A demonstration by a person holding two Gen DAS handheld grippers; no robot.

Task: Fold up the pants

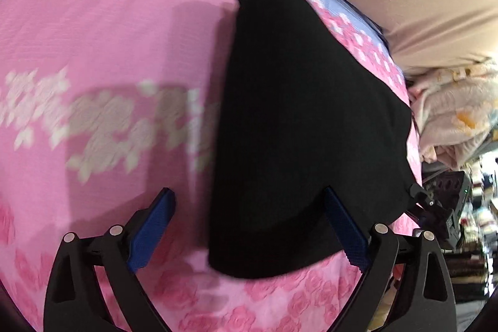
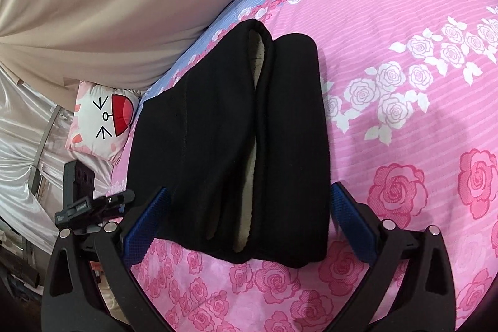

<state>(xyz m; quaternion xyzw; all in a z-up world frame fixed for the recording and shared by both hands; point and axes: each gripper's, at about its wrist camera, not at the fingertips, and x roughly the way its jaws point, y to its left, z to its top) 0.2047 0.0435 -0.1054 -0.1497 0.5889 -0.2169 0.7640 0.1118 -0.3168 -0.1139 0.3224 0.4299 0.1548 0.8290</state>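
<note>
Both grippers, left gripper (image 1: 249, 226) and right gripper (image 2: 249, 220), are held spread wide with nothing gripped. Black fleece-lined pants (image 2: 236, 139), already folded lengthwise, are laid directly ahead between the fingers on the pink rose bedsheet (image 2: 420, 114). Near hems should be pinched evenly; open sheet is offered rightward of the right gripper.
</note>
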